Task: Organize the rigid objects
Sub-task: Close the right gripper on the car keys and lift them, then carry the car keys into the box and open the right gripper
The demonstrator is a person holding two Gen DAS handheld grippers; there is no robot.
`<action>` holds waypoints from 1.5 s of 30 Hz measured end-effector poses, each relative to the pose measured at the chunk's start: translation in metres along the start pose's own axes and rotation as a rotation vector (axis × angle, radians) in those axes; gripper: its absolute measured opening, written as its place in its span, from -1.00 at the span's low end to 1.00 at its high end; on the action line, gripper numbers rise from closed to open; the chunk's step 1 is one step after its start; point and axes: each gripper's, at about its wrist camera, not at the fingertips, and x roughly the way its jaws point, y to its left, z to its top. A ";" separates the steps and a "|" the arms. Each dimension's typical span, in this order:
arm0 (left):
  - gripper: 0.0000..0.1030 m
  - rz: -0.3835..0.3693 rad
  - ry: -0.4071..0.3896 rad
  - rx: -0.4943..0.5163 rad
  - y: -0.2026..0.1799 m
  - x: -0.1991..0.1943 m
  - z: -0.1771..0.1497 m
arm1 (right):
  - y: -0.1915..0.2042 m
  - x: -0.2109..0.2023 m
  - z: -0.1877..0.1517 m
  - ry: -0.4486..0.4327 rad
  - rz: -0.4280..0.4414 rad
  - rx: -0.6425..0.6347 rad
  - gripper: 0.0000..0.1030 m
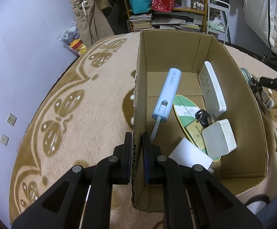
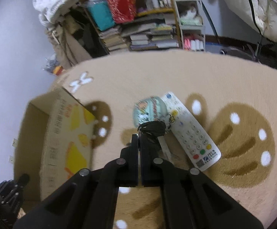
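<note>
My left gripper [image 1: 137,135] is shut on the left wall of an open cardboard box [image 1: 138,87] on the rug. Inside lie a pale blue cylinder [image 1: 167,93], a white slab [image 1: 212,87] leaning on the right wall, a green and white oval board [image 1: 184,108], a black key [image 1: 203,117], a yellow card [image 1: 195,133], a white square case [image 1: 219,138] and white paper [image 1: 190,155]. My right gripper [image 2: 139,136] is shut on a black key bunch [image 2: 153,128] with a round printed charm [image 2: 149,109], above a white remote [image 2: 191,131]. The box also shows in the right wrist view [image 2: 62,133].
The tan rug with brown patterns [image 1: 71,103] covers the floor. A shelf with books, bags and bottles [image 1: 163,7] stands behind. A plastic bag [image 1: 72,40] lies by the lilac wall. A white cart [image 2: 190,19] stands beside the shelf.
</note>
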 end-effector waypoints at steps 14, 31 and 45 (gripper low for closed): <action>-0.81 0.000 0.000 0.000 0.000 0.000 0.000 | 0.060 -0.061 0.004 -0.170 0.192 -0.156 -0.94; -0.80 0.001 0.002 0.009 0.000 0.000 -0.001 | 0.113 -0.085 -0.013 -0.245 0.389 -0.310 -0.94; -0.78 0.002 0.003 0.009 0.000 -0.001 -0.002 | 0.130 -0.049 -0.035 -0.116 0.349 -0.393 -0.94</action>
